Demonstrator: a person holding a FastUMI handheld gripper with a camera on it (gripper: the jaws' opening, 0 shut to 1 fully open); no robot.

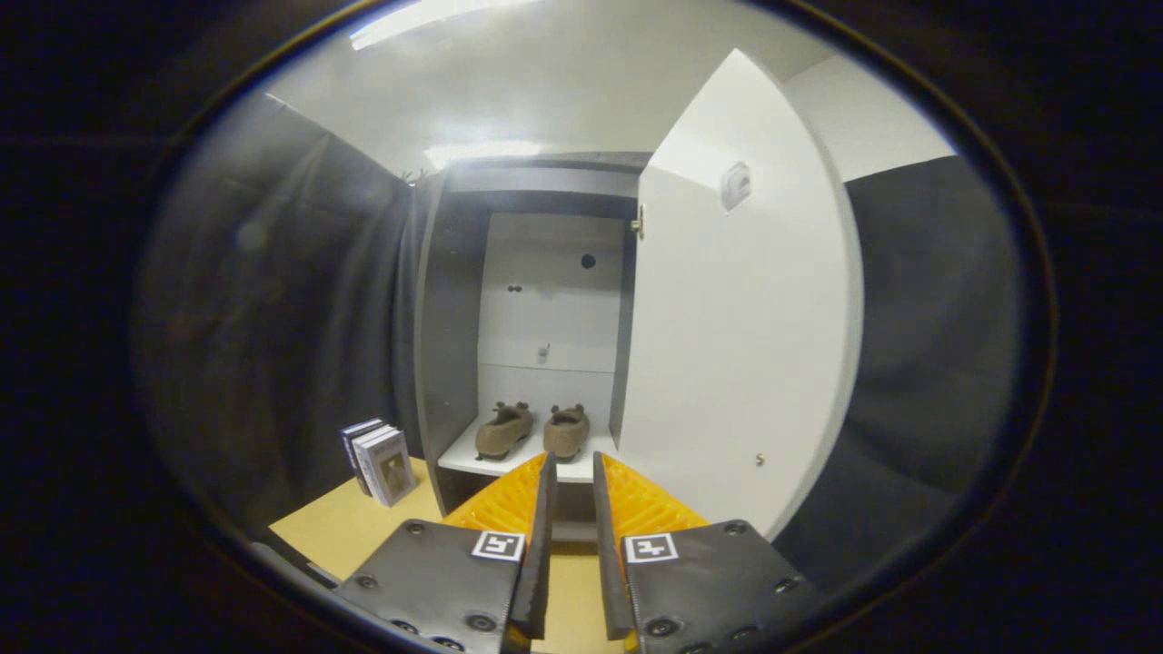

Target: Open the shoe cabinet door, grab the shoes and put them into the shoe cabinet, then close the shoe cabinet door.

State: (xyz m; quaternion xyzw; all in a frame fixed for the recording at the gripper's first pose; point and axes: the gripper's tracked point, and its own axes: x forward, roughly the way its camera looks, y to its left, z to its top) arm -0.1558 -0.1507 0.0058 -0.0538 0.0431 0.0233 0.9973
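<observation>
A small stack of upright books (380, 461) stands on the tan floor (338, 527), dark curtain (273, 327) behind them.

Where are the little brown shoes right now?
The shoes sit side by side on the shelf inside the open shoe cabinet, just beyond the tool, whose fingers hold nothing.

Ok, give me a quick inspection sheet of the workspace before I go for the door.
Surface: tan tabletop under the cabinet, bare part showing beside the tongs.
Job's things: shoe cabinet open; door swung wide to the right; two brown shoes side by side on the white lower shelf.
Clutter: small stack of upright books left of the cabinet.
Grippers: tongs empty, fingers a narrow gap apart, tips short of the shelf edge.
Cables: nothing seen.
Surroundings: dark cloth walls, ceiling light above.
</observation>
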